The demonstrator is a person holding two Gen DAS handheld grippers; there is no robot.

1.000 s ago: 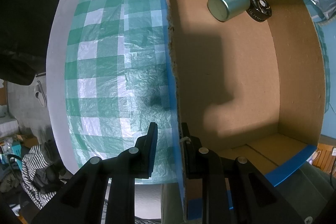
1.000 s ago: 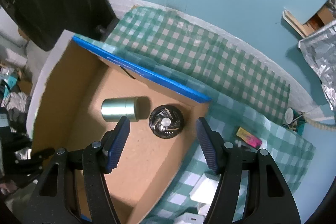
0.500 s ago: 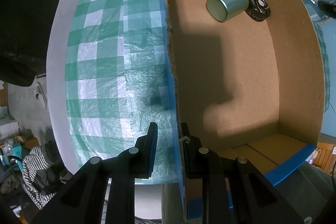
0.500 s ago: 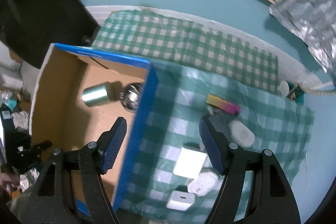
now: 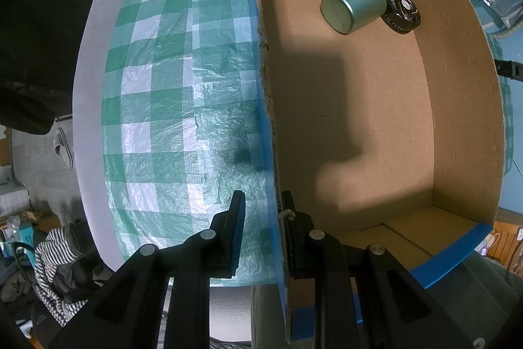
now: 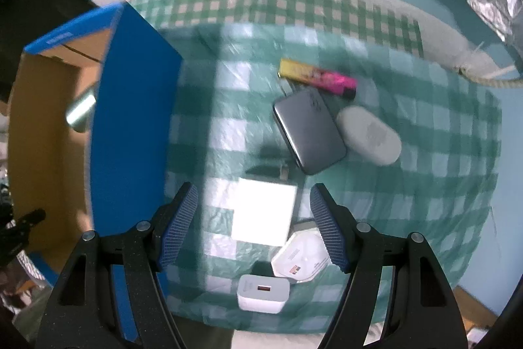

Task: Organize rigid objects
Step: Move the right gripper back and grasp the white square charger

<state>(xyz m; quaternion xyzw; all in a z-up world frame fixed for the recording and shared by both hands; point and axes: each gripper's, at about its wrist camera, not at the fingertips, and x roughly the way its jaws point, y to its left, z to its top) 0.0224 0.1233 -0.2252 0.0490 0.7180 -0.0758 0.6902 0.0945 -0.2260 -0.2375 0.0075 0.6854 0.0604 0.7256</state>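
— Two grippers: which nearer the loose items?
— Right gripper (image 6: 253,226), jaws wide, empty, poised over the white square charger (image 6: 264,211); probably flat on the checked cloth (image 6: 441,159), though blurred.
— And left?
— Left gripper (image 5: 261,231) pinched shut on the cardboard box (image 5: 464,107) wall, steadying. Metal tin (image 5: 354,7) and black fan (image 5: 402,10) already inside.

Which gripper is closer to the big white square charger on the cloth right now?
Right. The right gripper hangs open directly over the white square charger, which shows between its fingers. The left gripper is clamped on the cardboard box wall, away from it.
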